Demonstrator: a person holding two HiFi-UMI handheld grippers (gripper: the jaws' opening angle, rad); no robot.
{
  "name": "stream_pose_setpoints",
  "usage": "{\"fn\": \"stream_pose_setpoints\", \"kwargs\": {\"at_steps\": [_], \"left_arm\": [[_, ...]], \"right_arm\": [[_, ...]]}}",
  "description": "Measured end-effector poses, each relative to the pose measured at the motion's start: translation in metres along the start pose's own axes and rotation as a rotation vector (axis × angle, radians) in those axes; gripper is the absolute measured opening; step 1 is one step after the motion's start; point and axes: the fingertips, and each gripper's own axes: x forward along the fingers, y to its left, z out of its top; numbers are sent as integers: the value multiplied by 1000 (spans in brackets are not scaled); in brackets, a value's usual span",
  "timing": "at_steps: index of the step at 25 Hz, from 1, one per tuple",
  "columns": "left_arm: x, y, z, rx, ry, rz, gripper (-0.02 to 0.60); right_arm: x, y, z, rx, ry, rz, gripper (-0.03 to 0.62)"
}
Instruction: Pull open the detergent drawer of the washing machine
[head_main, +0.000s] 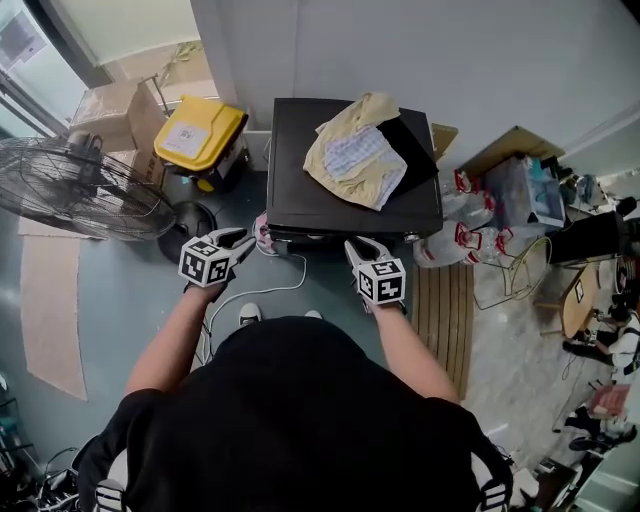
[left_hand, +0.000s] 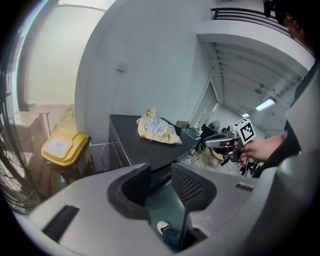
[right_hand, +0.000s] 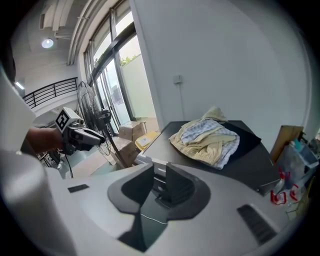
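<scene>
Left tool (head_main: 244, 239) and right tool (head_main: 358, 246), parted and empty, hover clear of washing machine (head_main: 300, 160) front edge.

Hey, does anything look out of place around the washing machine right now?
A crumpled heap of yellowish laundry sits loose on top of the black washing machine, beside a dark cloth. Nothing looks spilled or damaged.

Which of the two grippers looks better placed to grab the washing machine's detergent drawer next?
Probably the right gripper: it sits squarely before the washing machine, with its open jaws framing the upper front edge. The left gripper hangs off to the left of the machine's corner.
</scene>
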Motion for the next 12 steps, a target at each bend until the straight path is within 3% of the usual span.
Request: {"fn": "stream_pose_setpoints", "kwargs": {"at_steps": [12], "left_arm": [[56,7,-31,20,129,-40,133]], "right_arm": [[37,-6,-38,35,87,12,84]]}}
